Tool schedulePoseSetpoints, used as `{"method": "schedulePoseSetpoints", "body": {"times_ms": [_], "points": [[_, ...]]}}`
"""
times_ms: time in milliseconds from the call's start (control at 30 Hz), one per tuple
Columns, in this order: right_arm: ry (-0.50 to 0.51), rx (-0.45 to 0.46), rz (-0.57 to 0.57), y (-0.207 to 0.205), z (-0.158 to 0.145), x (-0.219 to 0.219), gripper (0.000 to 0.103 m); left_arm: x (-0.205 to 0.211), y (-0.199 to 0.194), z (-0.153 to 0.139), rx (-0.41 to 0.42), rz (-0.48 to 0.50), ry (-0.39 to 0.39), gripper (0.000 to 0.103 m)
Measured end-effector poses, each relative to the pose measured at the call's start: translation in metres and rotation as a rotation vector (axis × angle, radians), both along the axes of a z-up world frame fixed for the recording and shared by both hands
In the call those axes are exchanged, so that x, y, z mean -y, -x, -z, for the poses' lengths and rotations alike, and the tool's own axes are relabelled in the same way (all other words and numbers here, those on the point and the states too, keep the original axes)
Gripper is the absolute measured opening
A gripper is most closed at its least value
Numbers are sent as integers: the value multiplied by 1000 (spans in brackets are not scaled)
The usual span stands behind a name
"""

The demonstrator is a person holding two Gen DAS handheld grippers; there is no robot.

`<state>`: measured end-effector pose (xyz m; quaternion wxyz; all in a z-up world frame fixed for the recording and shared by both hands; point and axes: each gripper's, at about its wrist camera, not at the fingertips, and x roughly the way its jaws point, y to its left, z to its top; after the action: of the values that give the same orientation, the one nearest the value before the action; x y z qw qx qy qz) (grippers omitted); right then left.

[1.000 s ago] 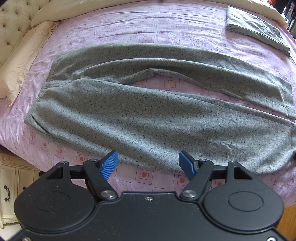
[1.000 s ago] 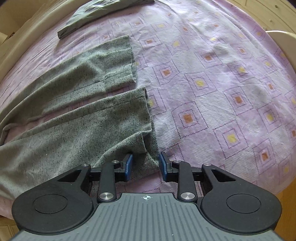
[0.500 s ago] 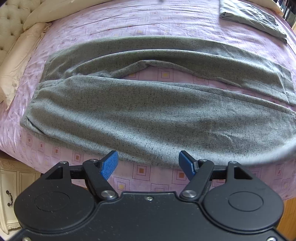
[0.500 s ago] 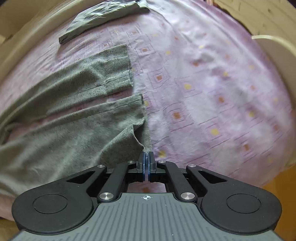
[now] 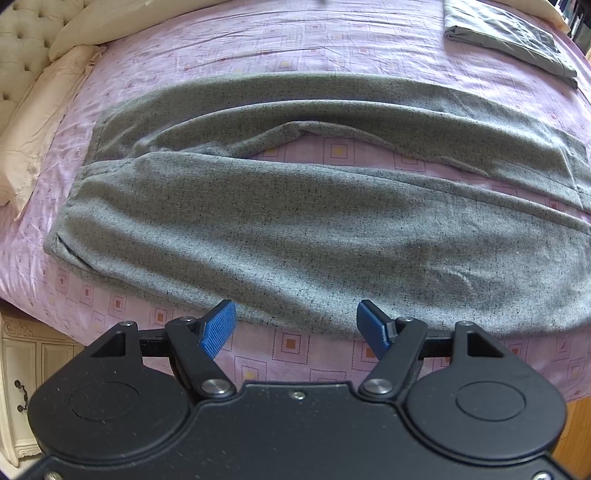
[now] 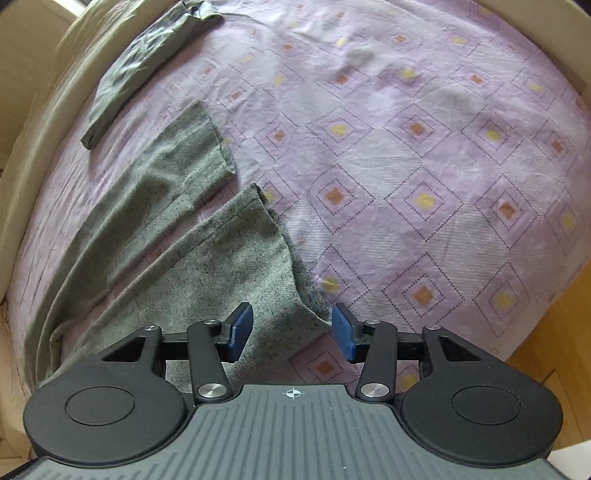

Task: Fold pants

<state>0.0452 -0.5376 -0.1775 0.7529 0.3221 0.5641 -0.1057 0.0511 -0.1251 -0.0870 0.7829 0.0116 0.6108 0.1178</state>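
Grey speckled pants (image 5: 295, 229) lie spread flat across the pink patterned bed, waistband at the left, both legs running right. My left gripper (image 5: 295, 328) is open and empty, just in front of the near leg's long edge. In the right wrist view the two leg cuffs (image 6: 243, 236) lie side by side. My right gripper (image 6: 291, 330) is open, its jaws on either side of the near leg's hem corner (image 6: 314, 306), which is rumpled and lifted a little.
A folded grey garment (image 5: 509, 33) lies at the far right of the bed and shows in the right wrist view (image 6: 144, 70) too. Cream pillows (image 5: 44, 122) and a tufted headboard are at the left. A white nightstand (image 5: 18, 387) stands below the bed edge.
My right gripper closed on the near leg's hem corner half a second ago and has opened again, leaving the corner rumpled. My left gripper moved slightly closer to the pants, still open.
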Motion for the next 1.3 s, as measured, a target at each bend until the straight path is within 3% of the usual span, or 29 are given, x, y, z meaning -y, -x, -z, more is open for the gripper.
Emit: {"method": "schedulePoseSetpoints", "body": {"times_ms": [100, 133, 167, 200, 333, 400, 467, 567, 633, 800, 1000, 1200, 1267, 1300], "points": [[-34, -43, 20, -3, 13, -1, 46, -5, 2, 2, -6, -19, -2, 73], [-32, -63, 18, -3, 16, -2, 41, -7, 3, 3, -11, -22, -2, 73], [-8, -76, 4, -5, 16, -6, 31, -8, 4, 5, -19, -24, -4, 73], [30, -75, -27, -6, 14, -13, 8, -9, 5, 7, -25, -23, -6, 73], [247, -40, -258, -5, -13, -44, 8, -12, 10, 10, -36, -7, -13, 73], [316, -64, -303, -1, -12, -47, 8, -15, 11, 12, -41, -11, -17, 73], [303, -116, -275, 0, 1, -40, 8, -18, 11, 15, -52, -14, -23, 73], [275, -96, -258, -2, 0, -40, 12, -25, 10, 18, -52, -5, -49, 74], [272, -83, -240, -2, -6, -36, 28, -31, 6, 22, -48, 10, -83, 74], [300, -55, -149, -3, -23, -26, 28, -54, -13, 37, -55, 13, -129, 74], [292, -29, -154, -17, -34, -49, 28, -83, -34, 67, -86, 43, -132, 74], [276, -38, -169, -36, -42, -94, 28, -117, -38, 111, -215, 118, -169, 74], [276, -41, -163, -44, -45, -110, 28, -130, -37, 124, -261, 150, -194, 87], [275, -40, -158, -48, -46, -116, 28, -135, -36, 123, -247, 170, -194, 93]]}}
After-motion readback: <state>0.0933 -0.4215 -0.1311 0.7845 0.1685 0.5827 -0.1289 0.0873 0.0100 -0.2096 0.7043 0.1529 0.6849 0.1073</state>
